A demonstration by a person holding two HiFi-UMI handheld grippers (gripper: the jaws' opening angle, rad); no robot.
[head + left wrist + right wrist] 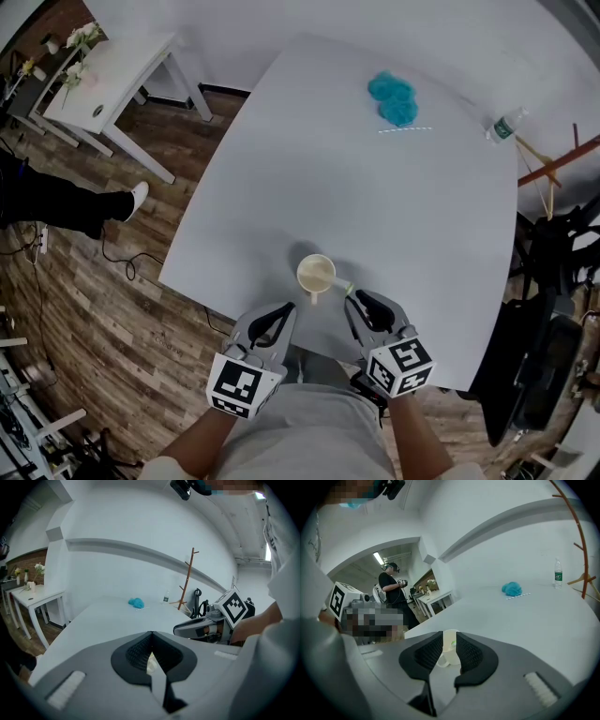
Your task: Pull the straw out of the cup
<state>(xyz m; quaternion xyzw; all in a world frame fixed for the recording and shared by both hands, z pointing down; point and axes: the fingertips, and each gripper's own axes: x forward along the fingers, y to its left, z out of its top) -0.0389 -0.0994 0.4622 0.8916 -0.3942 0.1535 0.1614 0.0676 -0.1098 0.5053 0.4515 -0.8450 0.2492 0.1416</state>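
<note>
A cream cup point(316, 274) with a handle stands near the front edge of the white table point(375, 206). A pale green straw point(344, 290) leans out of it toward my right gripper point(355, 299). That gripper is just right of the cup. In the right gripper view its jaws stand apart, and the cup point(450, 649) and the straw's green tip point(453, 643) show through the gap, beyond the pads. My left gripper point(284, 310) sits just in front of the cup on the left. Its jaws point(151, 633) meet at the tips, with nothing held.
A blue cloth point(392, 98) and a thin striped straw point(405, 129) lie at the table's far side. A water bottle point(506, 125) stands at the far right corner. A small white side table point(112, 75) is off to the left. Another person point(391, 585) stands farther back.
</note>
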